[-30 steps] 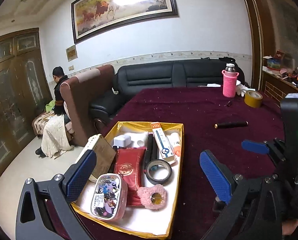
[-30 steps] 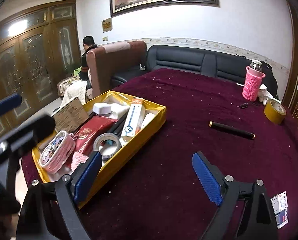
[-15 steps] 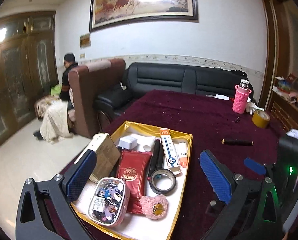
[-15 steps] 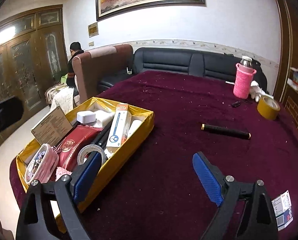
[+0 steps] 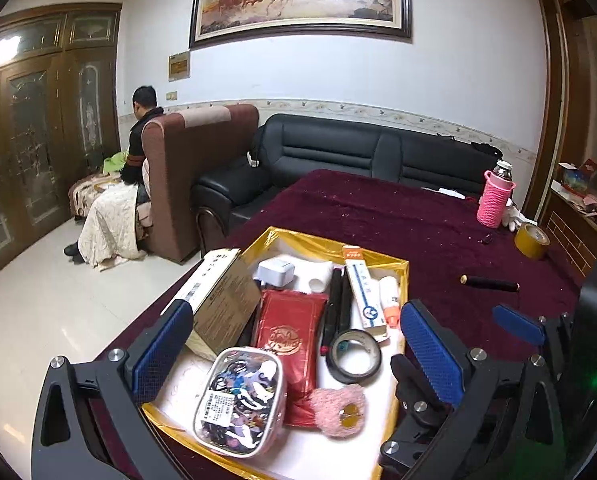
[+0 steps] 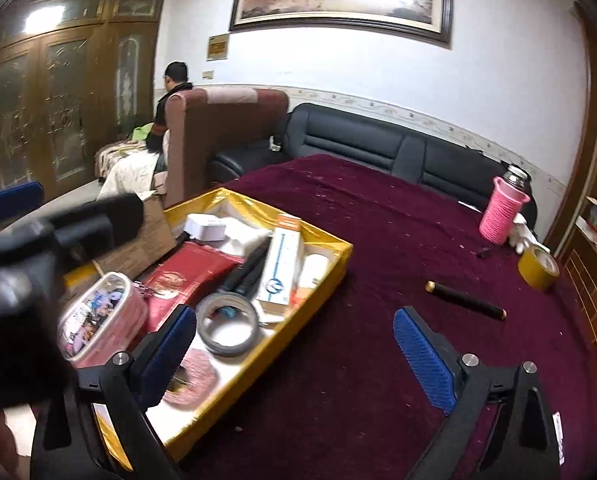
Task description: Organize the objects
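Ahead of the right gripper (image 6: 294,352) and off to its right, a black rod (image 6: 464,300) lies flat on the maroon cloth (image 6: 378,240), apart from everything else and outside the tray (image 6: 318,280). Its long axis is seen running from near-left to far-right across the line of the fingers, with a gold-tipped end nearer the tray. The right gripper's jaws have just been opening and stand wide, with nothing but cloth and the tray's edge between them. The left gripper (image 5: 296,348) is likewise spread wide and empty; it hangs over the near end of the tray, where a tape roll (image 5: 354,356), a red pouch (image 5: 290,328) and a clear case (image 5: 240,404) lie between its fingers without being touched. From that side the rod (image 5: 489,283) lies far off to the right, beyond the other tool, so the right hand is judged the nearer one for it. The rod is taken to be the next thing to be put away, though that cannot be settled from the views. To take it, the wrist would probably have to be swung right and turned so that the pads close across the rod's width, not along its length. Farther right, a yellow tape roll (image 6: 538,268) and a pink bottle (image 6: 502,212) are left standing near the far edge; a small dark item beside them is too small to identify.
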